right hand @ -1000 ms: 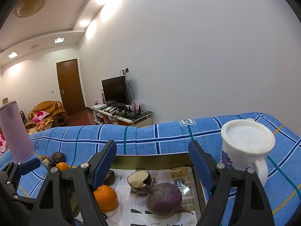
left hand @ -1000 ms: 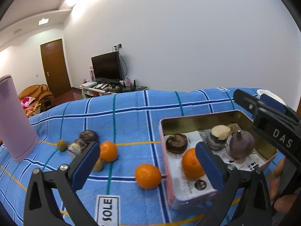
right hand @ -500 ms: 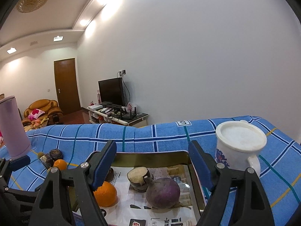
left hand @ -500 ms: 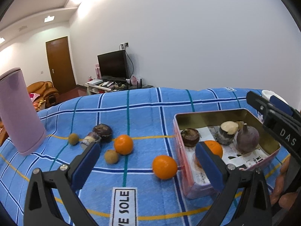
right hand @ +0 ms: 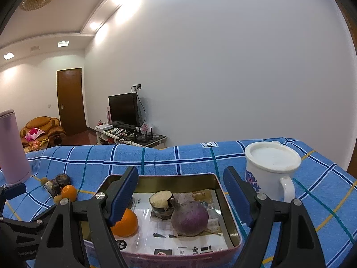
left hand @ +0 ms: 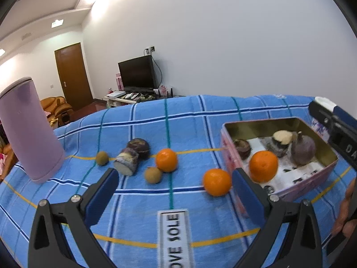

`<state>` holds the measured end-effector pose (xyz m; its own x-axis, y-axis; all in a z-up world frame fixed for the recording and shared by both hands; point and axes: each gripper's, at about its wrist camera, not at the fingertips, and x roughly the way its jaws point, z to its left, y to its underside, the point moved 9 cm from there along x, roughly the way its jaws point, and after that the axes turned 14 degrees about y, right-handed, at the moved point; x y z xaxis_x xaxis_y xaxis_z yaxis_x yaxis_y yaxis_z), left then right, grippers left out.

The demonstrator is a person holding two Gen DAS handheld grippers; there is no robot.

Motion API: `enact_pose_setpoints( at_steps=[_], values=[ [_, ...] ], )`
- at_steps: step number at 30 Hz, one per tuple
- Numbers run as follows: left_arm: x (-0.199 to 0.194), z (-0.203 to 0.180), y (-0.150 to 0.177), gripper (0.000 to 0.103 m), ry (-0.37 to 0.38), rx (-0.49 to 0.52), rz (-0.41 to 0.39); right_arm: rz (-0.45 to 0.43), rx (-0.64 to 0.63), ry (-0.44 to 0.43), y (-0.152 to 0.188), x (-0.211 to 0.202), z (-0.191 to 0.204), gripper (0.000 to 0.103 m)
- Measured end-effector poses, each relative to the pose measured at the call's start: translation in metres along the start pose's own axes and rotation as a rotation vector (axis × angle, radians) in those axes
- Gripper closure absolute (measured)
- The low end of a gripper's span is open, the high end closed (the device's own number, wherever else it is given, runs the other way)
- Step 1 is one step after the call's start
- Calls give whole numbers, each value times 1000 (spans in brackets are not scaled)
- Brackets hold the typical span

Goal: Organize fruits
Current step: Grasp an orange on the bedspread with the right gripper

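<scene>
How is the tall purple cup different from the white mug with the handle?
The tall purple cylinder cup is taller and plain, with no handle visible; the white ceramic mug is shorter, has a handle and a blue pattern. The purple one stands left of the fruit, the white one right of the tin. Both stand upright.

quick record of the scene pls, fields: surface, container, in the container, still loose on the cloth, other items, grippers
surface: blue checked cloth
container: open pink tin, paper-lined
in the container: orange, purple round vegetable, cut root piece, dark round fruit
still loose on the cloth: two oranges, two small brown fruits, cut piece, dark fruit
other items: purple tumbler, lidded white mug
grippers: left hand-held gripper open, empty; right hand-held gripper open, empty
</scene>
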<state>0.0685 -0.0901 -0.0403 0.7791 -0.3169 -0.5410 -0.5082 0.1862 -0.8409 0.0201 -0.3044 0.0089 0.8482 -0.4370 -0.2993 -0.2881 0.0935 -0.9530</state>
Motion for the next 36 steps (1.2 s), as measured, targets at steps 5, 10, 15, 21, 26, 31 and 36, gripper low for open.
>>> enact_pose_setpoints(
  at_steps=[5, 10, 15, 21, 26, 31, 36],
  values=[
    [3, 24, 3, 0, -24, 12, 32, 22, 2, 0, 3, -5, 4, 23],
    [5, 58, 4, 0, -61, 10, 47, 37, -33, -24, 10, -16, 20, 23],
    [5, 94, 5, 0, -96, -12, 54, 39, -116, -62, 17, -28, 48, 23],
    [6, 133, 10, 0, -118, -100, 64, 55, -219, -124, 26, -37, 92, 23],
    [5, 141, 12, 0, -125, -99, 67, 78, -318, -191, 33, -38, 125, 24],
    [3, 154, 12, 0, -187, -64, 94, 144, -495, -283, 41, -32, 164, 54],
    [-1, 166, 12, 0, -172, -98, 100, 257, -635, -373, 61, -21, 191, 56]
  ],
)
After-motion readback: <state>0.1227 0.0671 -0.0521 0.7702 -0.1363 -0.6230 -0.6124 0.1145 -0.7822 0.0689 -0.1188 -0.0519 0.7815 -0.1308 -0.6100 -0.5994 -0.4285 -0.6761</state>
